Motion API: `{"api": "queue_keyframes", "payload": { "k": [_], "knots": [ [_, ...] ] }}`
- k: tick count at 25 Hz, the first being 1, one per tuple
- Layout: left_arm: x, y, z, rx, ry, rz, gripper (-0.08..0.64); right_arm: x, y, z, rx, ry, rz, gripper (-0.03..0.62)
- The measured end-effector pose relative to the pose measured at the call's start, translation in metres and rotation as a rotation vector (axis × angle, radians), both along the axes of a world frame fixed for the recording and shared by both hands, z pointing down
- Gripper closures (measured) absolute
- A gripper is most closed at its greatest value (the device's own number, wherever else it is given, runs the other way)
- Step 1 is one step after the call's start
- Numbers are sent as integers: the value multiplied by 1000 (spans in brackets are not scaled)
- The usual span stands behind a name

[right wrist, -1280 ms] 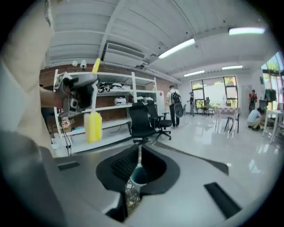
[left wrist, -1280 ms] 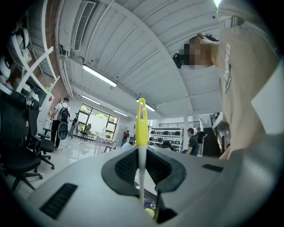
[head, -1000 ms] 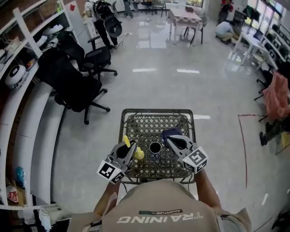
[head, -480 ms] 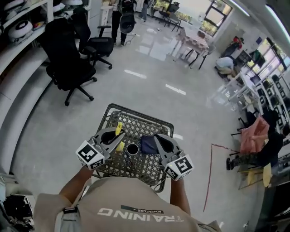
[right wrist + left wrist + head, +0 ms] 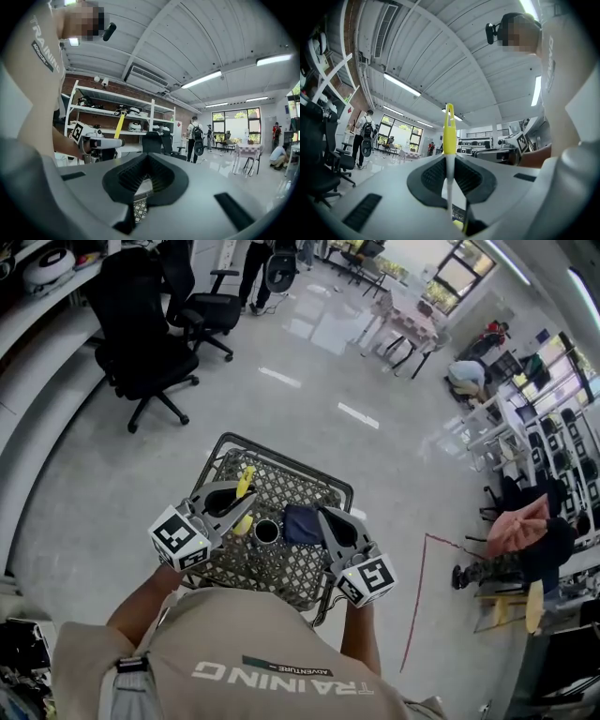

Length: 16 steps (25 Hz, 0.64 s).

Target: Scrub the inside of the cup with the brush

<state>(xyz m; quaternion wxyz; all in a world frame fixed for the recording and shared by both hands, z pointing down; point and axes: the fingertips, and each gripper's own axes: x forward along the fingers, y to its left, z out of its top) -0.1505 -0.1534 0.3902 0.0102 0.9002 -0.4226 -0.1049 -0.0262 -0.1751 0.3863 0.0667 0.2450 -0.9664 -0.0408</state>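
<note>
The left hand-held gripper (image 5: 244, 508) is clamped on the yellow brush (image 5: 246, 482), whose handle sticks up between its jaws over the mesh desk (image 5: 291, 488). The dark cup (image 5: 266, 532) stands mouth-up on the desk between the two grippers, just beside a dark blue cloth (image 5: 301, 523). The brush is beside the cup, not in it. The right hand-held gripper (image 5: 324, 516) is clenched on nothing, close by the cloth.

I see open room over the cup (image 5: 266, 532) | cloth (image 5: 302, 523) just beside its right | brush (image 5: 245, 482) near its left
</note>
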Motion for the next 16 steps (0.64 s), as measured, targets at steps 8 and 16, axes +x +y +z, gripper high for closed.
{"api": "queue_keyframes", "payload": {
  "k": [8, 16],
  "knots": [
    [0, 1, 6, -19, -33, -5, 518, 4, 0, 7, -22, 27, 2, 577],
    [-9, 1, 14, -32, -50, -22, 518, -8, -4, 15, -11, 51, -39, 577]
  ]
}}
